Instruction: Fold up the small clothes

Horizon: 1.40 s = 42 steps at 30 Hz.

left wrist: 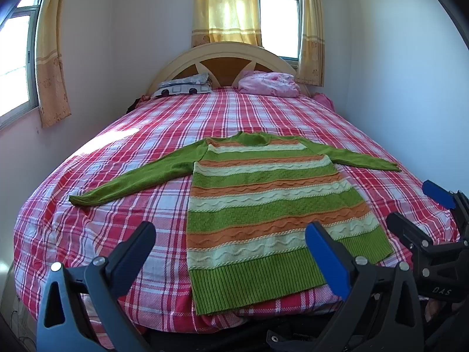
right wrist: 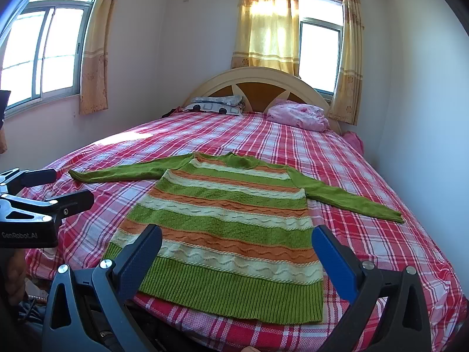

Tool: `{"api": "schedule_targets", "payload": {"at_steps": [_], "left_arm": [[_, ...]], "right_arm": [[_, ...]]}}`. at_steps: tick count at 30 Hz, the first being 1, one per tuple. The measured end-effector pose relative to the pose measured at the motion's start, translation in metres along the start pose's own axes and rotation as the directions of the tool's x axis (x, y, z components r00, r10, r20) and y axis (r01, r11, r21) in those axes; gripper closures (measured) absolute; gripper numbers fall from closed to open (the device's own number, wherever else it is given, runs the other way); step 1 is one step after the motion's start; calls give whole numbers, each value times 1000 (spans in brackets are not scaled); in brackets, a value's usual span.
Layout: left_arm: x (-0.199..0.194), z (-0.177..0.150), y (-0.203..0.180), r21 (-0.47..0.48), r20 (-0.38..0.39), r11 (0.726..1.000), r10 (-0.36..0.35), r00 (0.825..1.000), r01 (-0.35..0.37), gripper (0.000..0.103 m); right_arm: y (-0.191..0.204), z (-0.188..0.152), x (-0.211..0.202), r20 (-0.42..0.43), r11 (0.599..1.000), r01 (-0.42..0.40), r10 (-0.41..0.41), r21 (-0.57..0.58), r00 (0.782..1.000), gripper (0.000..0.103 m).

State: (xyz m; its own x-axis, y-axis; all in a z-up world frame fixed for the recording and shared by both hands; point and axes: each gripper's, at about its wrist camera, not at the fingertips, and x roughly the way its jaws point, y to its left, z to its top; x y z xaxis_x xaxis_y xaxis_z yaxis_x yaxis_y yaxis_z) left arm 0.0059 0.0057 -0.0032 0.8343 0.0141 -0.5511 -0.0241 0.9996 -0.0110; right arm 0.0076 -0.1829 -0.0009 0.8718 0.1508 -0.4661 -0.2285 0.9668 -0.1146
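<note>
A knitted sweater (left wrist: 263,202) (right wrist: 234,220) with green, orange and cream stripes lies flat on the bed, hem toward me. Both green sleeves (left wrist: 129,182) (right wrist: 351,201) are spread out sideways. My left gripper (left wrist: 231,234) hovers open above the hem's left part, nothing between its fingers. My right gripper (right wrist: 237,237) hangs open over the hem's middle, also holding nothing. In the left wrist view the right gripper (left wrist: 410,202) shows at the right edge; in the right wrist view the left gripper (right wrist: 73,187) shows at the left edge.
The bed (left wrist: 146,135) (right wrist: 366,161) has a red and white plaid sheet. A patterned pillow (left wrist: 184,86) and a pink bundle (left wrist: 269,83) lie by the curved headboard (right wrist: 258,76). Walls and curtained windows close in on both sides.
</note>
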Motion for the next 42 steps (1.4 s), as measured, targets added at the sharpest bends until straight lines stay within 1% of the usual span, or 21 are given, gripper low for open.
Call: {"api": "schedule_targets", "payload": {"at_steps": [6, 12, 15, 19, 21, 24, 27, 30, 32, 38, 42], "left_arm": [[7, -3, 0, 11, -21, 1000, -7, 1000, 7, 0], [20, -5, -1, 29, -60, 999, -23, 998, 25, 0], [26, -4, -3, 45, -50, 999, -19, 999, 21, 0], [43, -1, -3, 82, -30, 996, 21, 999, -19, 0], [56, 3, -1, 95, -29, 995, 32, 999, -29, 0], [80, 9, 1, 100, -52, 994, 38, 998, -33, 0], [101, 16, 3, 114, -66, 993, 51, 997, -44, 0], [125, 25, 2, 129, -67, 990, 73, 995, -64, 0], [142, 32, 3, 132, -80, 989, 77, 994, -66, 0], [191, 52, 7, 127, -100, 988, 98, 990, -85, 0], [219, 64, 11, 106, -114, 992, 86, 990, -73, 0]], "right_arm": [[-2, -3, 5, -11, 1000, -1, 1, 4, 1000, 1], [-7, -9, 19, -42, 1000, 4, -4, 17, 999, 1], [-14, -13, 30, -63, 1000, 6, -5, 26, 998, 1], [-31, -18, 50, -113, 998, 25, -17, 63, 993, 1], [-40, -21, 62, -136, 997, 41, -31, 72, 990, 1], [-55, -23, 82, -169, 994, 73, -58, 81, 984, 1], [-74, -22, 103, -203, 988, 122, -102, 91, 974, 1], [-94, -17, 119, -231, 983, 133, -101, 128, 968, 1], [-106, -14, 131, -244, 979, 148, -111, 141, 963, 1], [-152, -9, 164, -297, 959, 225, -167, 172, 940, 1], [-183, -8, 185, -333, 942, 266, -188, 205, 924, 1]]}}
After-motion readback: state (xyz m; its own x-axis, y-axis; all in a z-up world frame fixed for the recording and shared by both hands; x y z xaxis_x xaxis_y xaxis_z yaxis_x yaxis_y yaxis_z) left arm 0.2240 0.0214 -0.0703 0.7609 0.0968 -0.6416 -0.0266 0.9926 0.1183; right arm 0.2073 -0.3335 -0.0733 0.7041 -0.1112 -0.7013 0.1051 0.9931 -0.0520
